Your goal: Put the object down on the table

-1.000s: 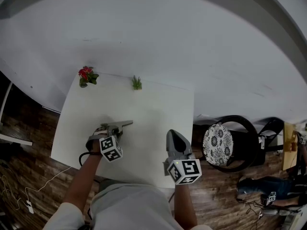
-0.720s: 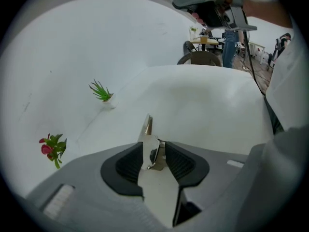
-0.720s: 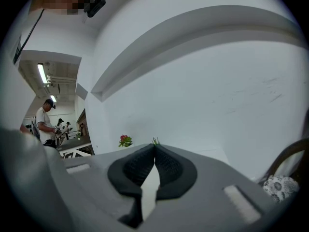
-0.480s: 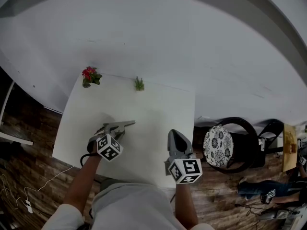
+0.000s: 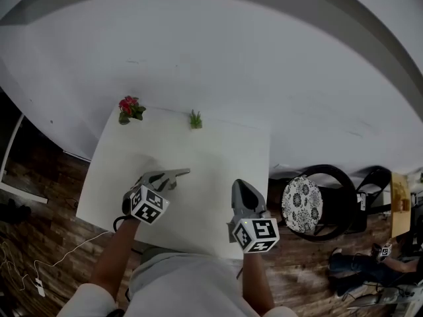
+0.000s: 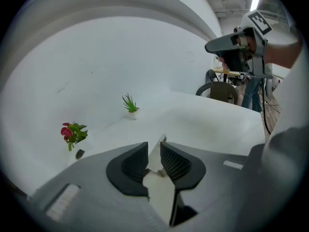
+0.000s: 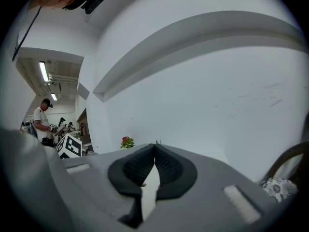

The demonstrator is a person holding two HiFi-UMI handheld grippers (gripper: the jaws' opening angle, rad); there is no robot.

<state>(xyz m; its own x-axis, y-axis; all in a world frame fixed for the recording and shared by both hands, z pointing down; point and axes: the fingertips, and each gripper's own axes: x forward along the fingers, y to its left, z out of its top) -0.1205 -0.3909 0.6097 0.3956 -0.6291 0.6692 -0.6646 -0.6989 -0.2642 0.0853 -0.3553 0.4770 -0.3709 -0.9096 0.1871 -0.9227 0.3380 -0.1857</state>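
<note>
The left tongs [image 5: 184,173] hung above the tabletop's [image 5: 218,144] near-left part, jaws parted, having just been closing on nothing; the right tongs [image 5: 240,183] were clenched, empty. The object showed nowhere. Withdrawing straight up seemed safest.

**Grey hand-held tongs with marker cubes, and a pale top**

The left tongs [image 5: 180,174] and right tongs [image 5: 242,186] are matte grey plastic that narrows to a beak. Each carries a white cube [image 5: 147,204] printed with black square markers. The inner pads [image 6: 129,163] are dark and finely ribbed. A thin black cable [image 5: 116,222] loops by the left cube. The person wears a light grey top [image 5: 178,284] with short sleeves [image 5: 82,301].
</note>
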